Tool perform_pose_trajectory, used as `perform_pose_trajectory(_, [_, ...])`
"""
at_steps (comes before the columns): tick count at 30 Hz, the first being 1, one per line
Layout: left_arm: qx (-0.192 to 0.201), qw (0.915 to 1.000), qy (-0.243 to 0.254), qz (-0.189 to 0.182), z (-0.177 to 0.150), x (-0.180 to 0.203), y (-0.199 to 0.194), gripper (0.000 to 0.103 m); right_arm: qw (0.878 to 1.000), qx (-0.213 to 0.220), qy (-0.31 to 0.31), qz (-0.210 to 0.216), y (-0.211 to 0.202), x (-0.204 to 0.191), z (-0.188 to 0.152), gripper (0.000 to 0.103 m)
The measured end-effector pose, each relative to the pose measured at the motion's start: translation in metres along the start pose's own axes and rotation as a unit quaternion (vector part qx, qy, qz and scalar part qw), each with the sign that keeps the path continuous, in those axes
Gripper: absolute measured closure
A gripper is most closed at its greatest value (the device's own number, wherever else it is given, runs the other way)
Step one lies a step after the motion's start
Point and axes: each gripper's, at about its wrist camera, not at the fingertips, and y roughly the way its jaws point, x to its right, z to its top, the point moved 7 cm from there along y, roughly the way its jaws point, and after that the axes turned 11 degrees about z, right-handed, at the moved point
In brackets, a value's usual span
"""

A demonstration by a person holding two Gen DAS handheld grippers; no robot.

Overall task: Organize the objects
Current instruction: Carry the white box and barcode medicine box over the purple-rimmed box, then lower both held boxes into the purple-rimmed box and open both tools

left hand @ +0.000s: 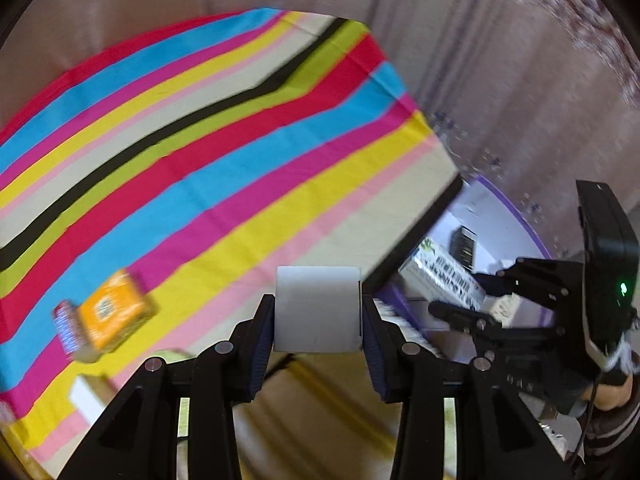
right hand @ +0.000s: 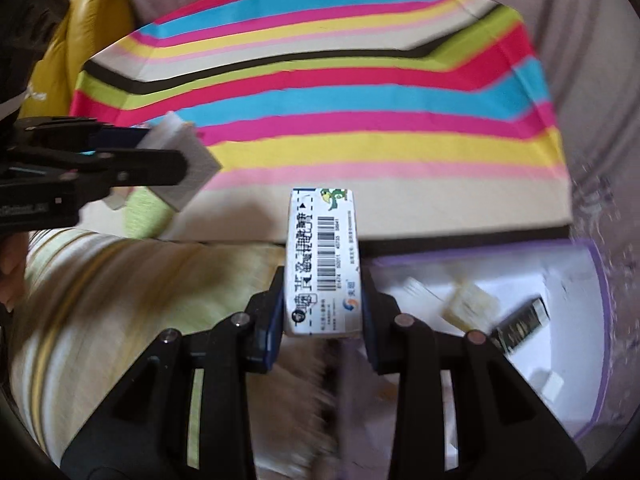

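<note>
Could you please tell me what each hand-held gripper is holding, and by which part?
The left hand-held gripper clamps a plain white box by its sides; the right clamps a barcoded box by its lower sides.

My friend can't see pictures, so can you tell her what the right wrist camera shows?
The right gripper holds a white box with a barcode between its fingers, above the edge of a table with a bright striped cloth. The left gripper at the left holds a plain white box, and a purple-rimmed tray sits below right.
</note>
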Motion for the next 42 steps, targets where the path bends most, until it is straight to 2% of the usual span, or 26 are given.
perform_pose_trajectory(9, [-0.028, 0.9966, 0.066, -0.04, 0.012, 0.087, 0.022, 0.061, 0.994, 0.012, 0.083, -0.067, -0.029, 0.099, -0.043, 0.066])
perform_pose_trajectory(14, [-0.04, 0.9932, 0.098, -0.048, 0.02, 0.124, 0.037, 0.061, 0.987, 0.012, 0.121, -0.101, -0.053, 0.15, -0.075, 0.066])
perform_pose_trajectory(18, [-0.061, 0.9909, 0.108, -0.051, 0.023, 0.147, 0.056, 0.061, 0.982, 0.009, 0.15, -0.116, -0.052, 0.178, -0.09, 0.066])
perform_pose_trajectory(23, [-0.079, 0.9885, 0.119, -0.05, 0.023, 0.17, 0.077, 0.061, 0.977, 0.002, 0.161, -0.139, -0.049, 0.196, -0.1, 0.066])
perform_pose_trajectory(31, [-0.088, 0.9875, 0.123, -0.045, 0.026, 0.185, 0.096, 0.061, 0.969, 0.001, 0.185, -0.164, -0.05, 0.217, -0.112, 0.066])
perform_pose_trajectory(34, [-0.092, 0.9872, 0.121, -0.048, 0.028, 0.187, 0.097, 0.059, 0.968, 0.002, 0.188, -0.167, -0.052, 0.222, -0.114, 0.066])
perform_pose_trajectory(36, [-0.096, 0.9868, 0.121, -0.048, 0.027, 0.187, 0.098, 0.055, 0.967, 0.003, 0.194, -0.166, -0.051, 0.227, -0.116, 0.065])
perform_pose_trajectory(40, [-0.092, 0.9878, 0.118, -0.043, 0.028, 0.183, 0.093, 0.048, 0.966, 0.006, 0.2, -0.162, -0.051, 0.227, -0.116, 0.044])
perform_pose_trajectory(42, [-0.089, 0.9885, 0.114, -0.043, 0.029, 0.179, 0.089, 0.047, 0.967, 0.007, 0.199, -0.161, -0.052, 0.224, -0.115, 0.042])
